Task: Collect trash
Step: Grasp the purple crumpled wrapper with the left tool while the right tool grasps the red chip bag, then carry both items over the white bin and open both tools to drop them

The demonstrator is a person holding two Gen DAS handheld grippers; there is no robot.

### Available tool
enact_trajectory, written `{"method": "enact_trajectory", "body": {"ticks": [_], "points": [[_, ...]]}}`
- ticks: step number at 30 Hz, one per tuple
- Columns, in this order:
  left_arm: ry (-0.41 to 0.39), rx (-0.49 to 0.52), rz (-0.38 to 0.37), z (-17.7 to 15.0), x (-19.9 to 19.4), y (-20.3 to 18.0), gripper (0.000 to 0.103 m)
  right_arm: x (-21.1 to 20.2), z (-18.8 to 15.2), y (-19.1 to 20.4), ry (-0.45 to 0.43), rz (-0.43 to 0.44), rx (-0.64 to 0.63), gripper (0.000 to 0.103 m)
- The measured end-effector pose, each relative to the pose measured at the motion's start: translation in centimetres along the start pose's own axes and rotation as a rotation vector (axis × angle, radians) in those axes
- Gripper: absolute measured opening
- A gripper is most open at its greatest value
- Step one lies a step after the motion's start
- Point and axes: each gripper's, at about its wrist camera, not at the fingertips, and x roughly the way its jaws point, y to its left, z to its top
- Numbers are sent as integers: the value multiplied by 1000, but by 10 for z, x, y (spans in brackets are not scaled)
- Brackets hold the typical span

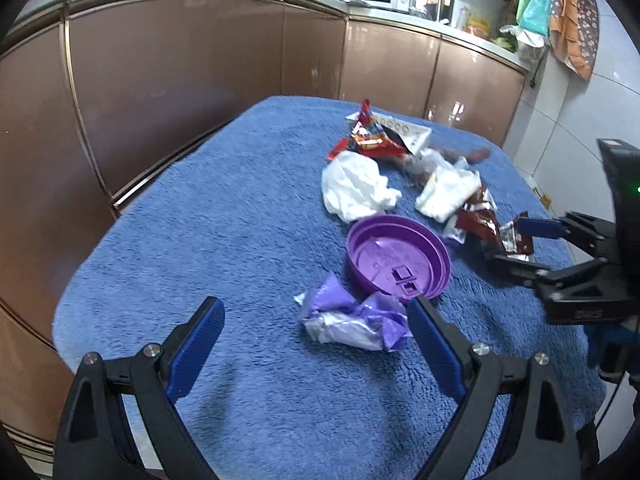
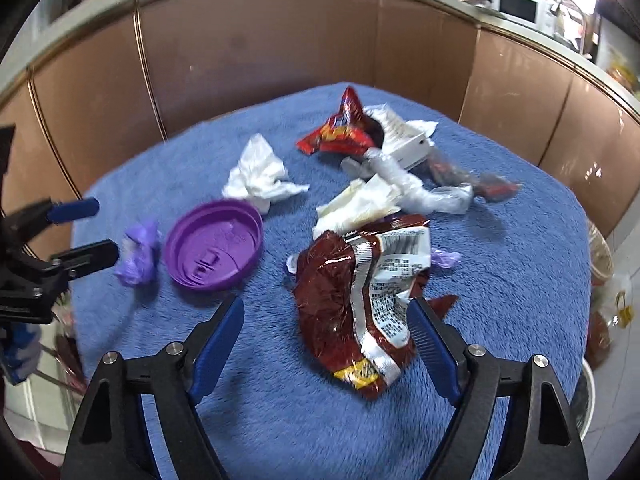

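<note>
A: Left wrist view?
B: The left gripper (image 1: 316,320) is spread wide above the blue cloth (image 1: 200,240); a crumpled purple wrapper (image 1: 352,316) lies between its fingers, just in front of the purple lid (image 1: 396,256).
A: Right wrist view?
B: The right gripper (image 2: 326,316) gapes too, its fingers either side of the brown snack bag (image 2: 352,304) near the cloth's middle.

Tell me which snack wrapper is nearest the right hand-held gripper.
The dark brown foil wrapper, lying between the open right hand-held gripper fingers; the red wrapper lies at the table's far side.
</note>
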Motion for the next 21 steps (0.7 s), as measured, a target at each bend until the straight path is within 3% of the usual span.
{"method": "enact_trajectory", "body": {"ticks": [1,4,6,7,9,12,19,20,21], "points": [[11,1,-19,0,4,-2,92,7,-1,0,15,-6,-6,78],[32,4,-29,1,14,-6,90,17,-3,-3,50,-3,2,60],[52,-4,-40,1,21,-6,74,19,-5,-6,53,-14,12,39],[70,-16,-56,0,25,-5,69,19,-5,-8,48,-15,13,36],[90,-31,-82,0,30,-5,45,15,-6,-14,38,-1,33,19],[89,-34,-79,0,31,-7,42,6,-8,-21,15,14,58,6],[57,-37,-41,-1,11,-7,30,-27,-19,-43,-48,108,170,4],[50,-36,-37,0,7,-6,19,-30,-20,-47,-57,121,185,4],[50,-38,-40,2,2,-6,19,-35,-23,-52,-70,136,204,4]]}}
